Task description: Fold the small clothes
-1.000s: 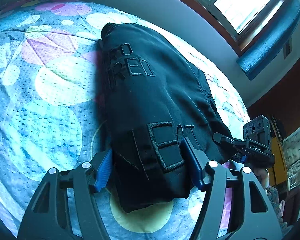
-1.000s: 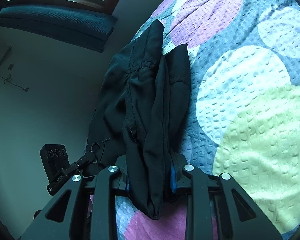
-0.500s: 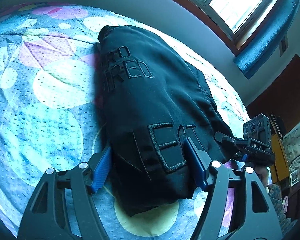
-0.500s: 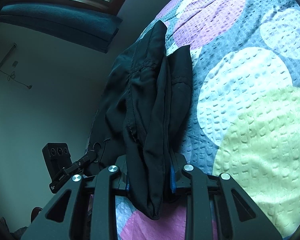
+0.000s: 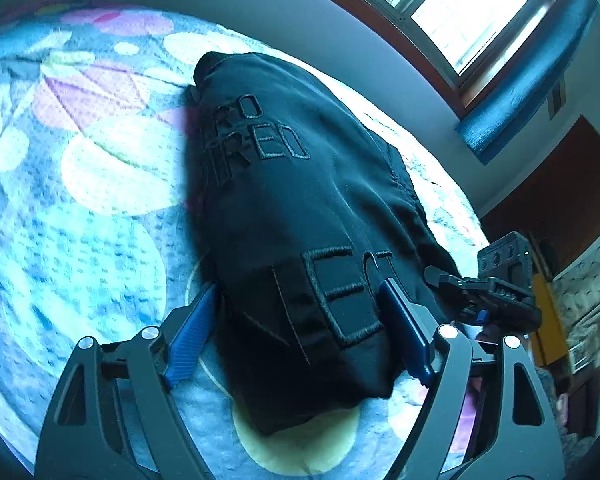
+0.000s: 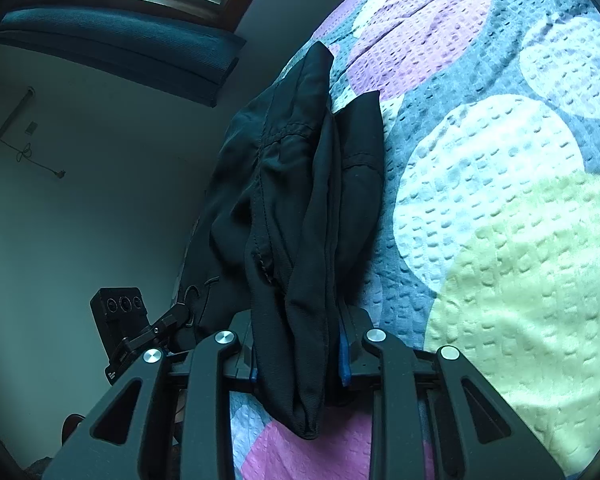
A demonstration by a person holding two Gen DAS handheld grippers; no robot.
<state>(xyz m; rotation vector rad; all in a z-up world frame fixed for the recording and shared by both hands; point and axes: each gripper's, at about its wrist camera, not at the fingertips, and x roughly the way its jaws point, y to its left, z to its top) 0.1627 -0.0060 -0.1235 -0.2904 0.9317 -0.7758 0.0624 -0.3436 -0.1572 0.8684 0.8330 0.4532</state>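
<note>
The left hand-held gripper [image 5: 298, 330] is opening off the black garment [image 5: 300, 220] on the bed [image 5: 80, 220]; the right hand-held gripper [image 6: 298, 354] clamps its bunched edge [image 6: 300, 312]. Release gently, keeping the fold flat.

We see black shorts [image 5: 300, 208] with black stitched letters, a bedspread [image 5: 80, 220] in grey-blue with pale, pink, lilac and yellow-green circles, and blue pads [image 5: 190, 332] on black fingers.
</note>
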